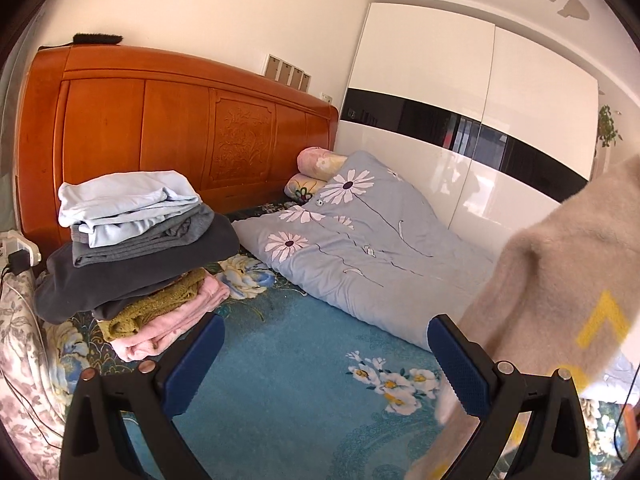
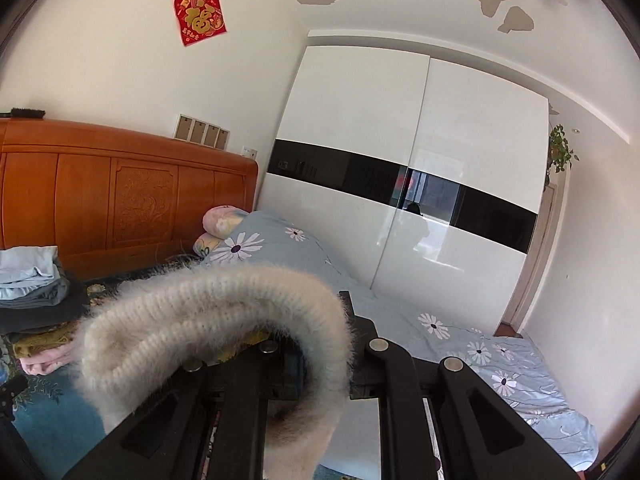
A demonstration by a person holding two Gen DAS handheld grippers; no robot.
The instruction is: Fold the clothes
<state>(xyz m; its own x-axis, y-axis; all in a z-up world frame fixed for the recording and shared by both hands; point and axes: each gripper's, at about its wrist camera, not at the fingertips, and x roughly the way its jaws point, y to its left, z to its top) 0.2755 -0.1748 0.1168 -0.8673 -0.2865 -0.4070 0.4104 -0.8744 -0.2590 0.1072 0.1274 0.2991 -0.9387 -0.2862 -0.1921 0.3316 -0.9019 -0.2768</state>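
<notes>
Above the blue floral bedspread (image 1: 280,360), the right tool (image 2: 298,364) clamps a fuzzy beige sweater (image 2: 208,312); the left tool (image 1: 326,350) gapes empty.

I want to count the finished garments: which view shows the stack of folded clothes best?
The left wrist view: the stack of folded clothes sits whole and unobstructed on the bed. The right wrist view shows only its edge, cropped at the frame's left.
</notes>
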